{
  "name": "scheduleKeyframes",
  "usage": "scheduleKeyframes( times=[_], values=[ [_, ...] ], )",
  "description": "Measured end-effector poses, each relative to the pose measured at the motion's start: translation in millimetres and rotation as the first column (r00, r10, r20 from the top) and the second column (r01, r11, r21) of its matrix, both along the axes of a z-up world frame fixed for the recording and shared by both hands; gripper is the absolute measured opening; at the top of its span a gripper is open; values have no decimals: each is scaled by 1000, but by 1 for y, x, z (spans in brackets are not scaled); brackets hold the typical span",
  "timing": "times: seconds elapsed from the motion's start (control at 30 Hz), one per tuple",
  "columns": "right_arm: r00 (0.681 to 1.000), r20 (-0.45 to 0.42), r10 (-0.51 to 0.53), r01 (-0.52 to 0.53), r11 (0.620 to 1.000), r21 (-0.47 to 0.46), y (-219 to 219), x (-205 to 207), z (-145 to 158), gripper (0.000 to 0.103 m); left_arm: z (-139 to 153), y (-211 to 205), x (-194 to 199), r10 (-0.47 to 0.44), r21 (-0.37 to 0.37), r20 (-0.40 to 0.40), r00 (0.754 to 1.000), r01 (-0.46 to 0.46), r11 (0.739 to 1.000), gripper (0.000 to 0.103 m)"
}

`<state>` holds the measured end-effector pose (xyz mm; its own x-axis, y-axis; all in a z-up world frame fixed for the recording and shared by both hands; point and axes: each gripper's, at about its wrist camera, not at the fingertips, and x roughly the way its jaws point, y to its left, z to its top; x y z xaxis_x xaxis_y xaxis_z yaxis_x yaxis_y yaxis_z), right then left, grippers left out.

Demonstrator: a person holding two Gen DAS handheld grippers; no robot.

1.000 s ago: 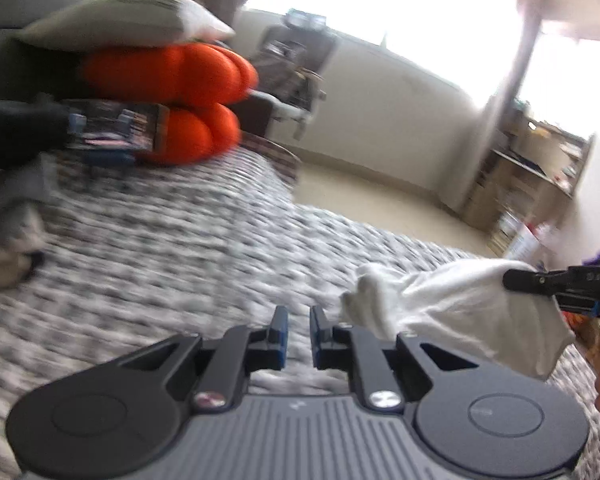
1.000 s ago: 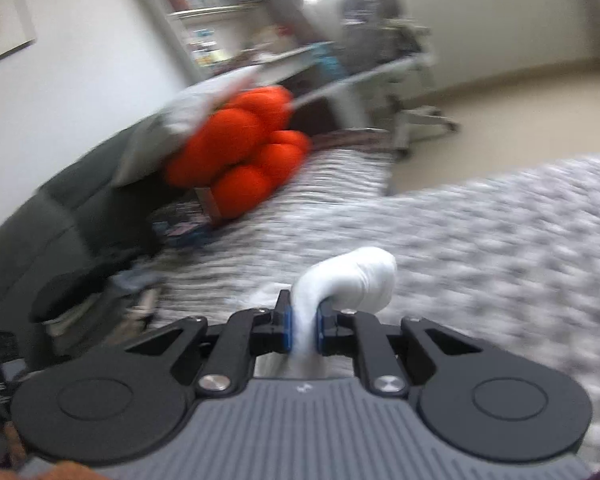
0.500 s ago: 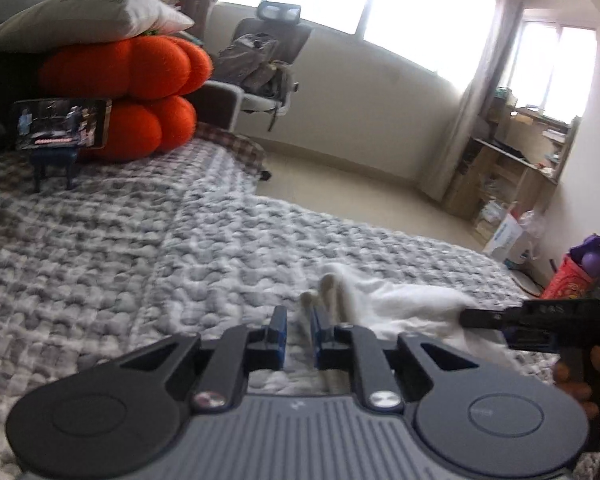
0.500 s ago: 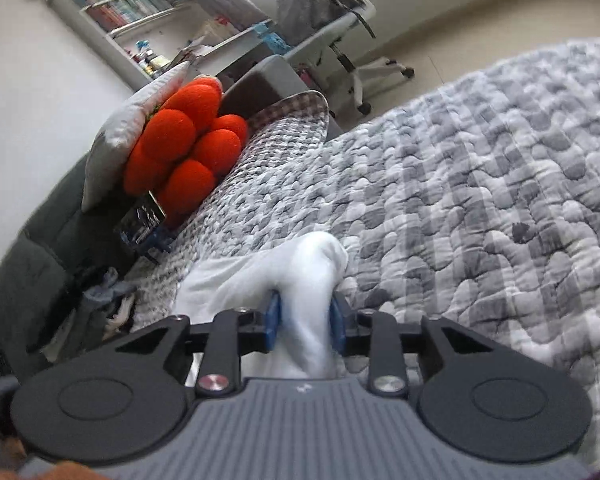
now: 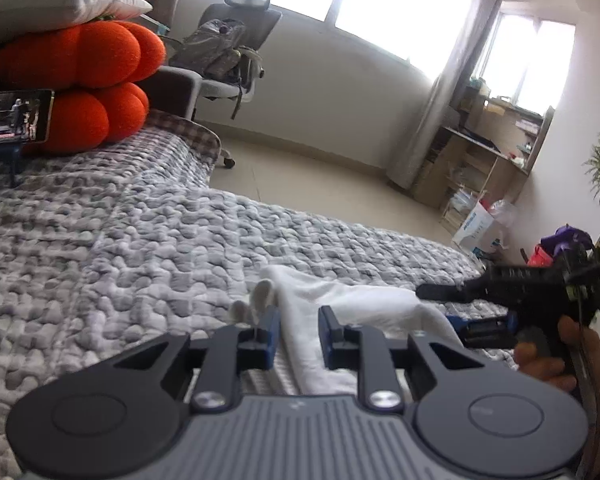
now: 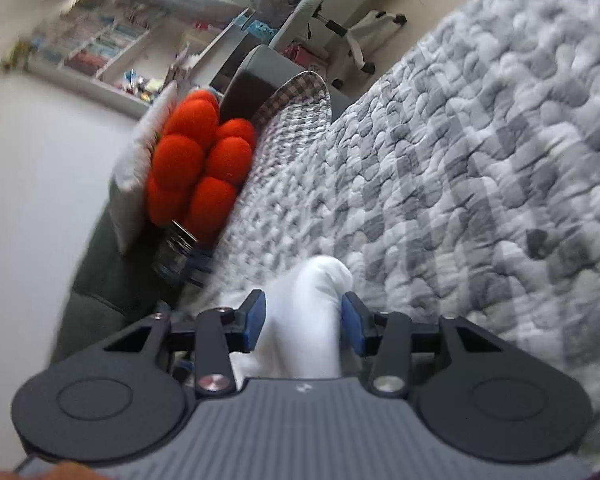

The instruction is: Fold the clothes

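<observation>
Room: big bright windows [image 5: 384,4] fill the far wall, with a pale floor under them and wooden shelves [image 5: 476,160] at the right side.
Bed: a grey and white bumpy quilt [image 5: 140,248] covers it, and it takes up most of both views.
Chair: a grey office chair [image 5: 236,40] stands on the floor past the bed, with a bag on its seat.
Cushions: a heap of round orange cushions [image 5: 80,80] sits at the far end of the bed, with a pale pillow [image 5: 56,0] on top.
Phone: a small screen [image 5: 14,116] stands on a little dark stand, just in front of the orange cushions.
White cloth: the white cloth [image 5: 340,300] lies on the quilt near the front edge (it is bunched and rumpled, not flat), and it runs across from one gripper to the other.
Left gripper: the left gripper [image 5: 298,336] has a strip of the cloth between its blue pads; the jaws have just been opening, and the pads stand a little off the cloth, so they are let go.
Right gripper: the right gripper [image 6: 303,322] has a fat fold of the cloth between its pads; its jaws have just been opening too, and there is a gap at each side of the fold.
Hand: a hand [image 5: 548,360] holds the handle of the right gripper at the right edge of the left view.
</observation>
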<state>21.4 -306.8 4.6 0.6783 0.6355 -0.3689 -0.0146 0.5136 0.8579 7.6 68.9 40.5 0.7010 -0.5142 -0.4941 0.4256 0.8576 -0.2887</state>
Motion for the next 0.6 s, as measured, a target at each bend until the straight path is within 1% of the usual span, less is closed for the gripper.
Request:
scheduleKeyframes(
  times=[0.07, 0.13, 0.2, 0.27, 0.33, 0.43, 0.47, 0.53, 0.57, 0.6],
  values=[
    [1000, -2, -2, 2, 1000, -8, 1, 4, 3, 46, -2, -8, 1, -10, 21, 0, 1000, 10, 1000, 22],
    [1000, 11, 12, -11, 997, -71, 8, 8, 10, 45, -4, -14, 1, -10, 41, 1, 1000, 10, 999, 22],
    [999, 33, 22, -17, 991, -135, 16, 11, 13, 35, -7, -17, 5, 12, 53, -14, 1000, -11, 999, 22],
    [998, 49, 26, -16, 981, -191, 22, 11, 14, 31, -9, -16, 8, 22, 47, -28, 999, -21, 999, 22],
    [997, 79, 17, 0, 976, -217, 26, 9, 16, 28, -11, -15, 11, 28, 40, -38, 999, -26, 999, 22],
    [987, 159, 15, 22, 973, -229, 29, 3, 22, 26, -14, -18, 12, 30, 56, -37, 999, -28, 998, 21],
    [985, 174, 20, 24, 968, -249, 31, 3, 24, 26, -15, -18, 12, 27, 59, -40, 999, -25, 998, 21],
    [986, 165, 24, 30, 948, -316, 38, 8, 24, 26, -18, -20, 12, 18, 58, -50, 999, -15, 998, 17],
    [989, 146, 25, 26, 941, -338, 40, 11, 22, 26, -19, -20, 11, 16, 62, -49, 999, -13, 998, 13],
    [991, 131, 26, 21, 937, -350, 41, 13, 19, 26, -20, -20, 9, 15, 67, -43, 999, -12, 998, 10]
  ],
)
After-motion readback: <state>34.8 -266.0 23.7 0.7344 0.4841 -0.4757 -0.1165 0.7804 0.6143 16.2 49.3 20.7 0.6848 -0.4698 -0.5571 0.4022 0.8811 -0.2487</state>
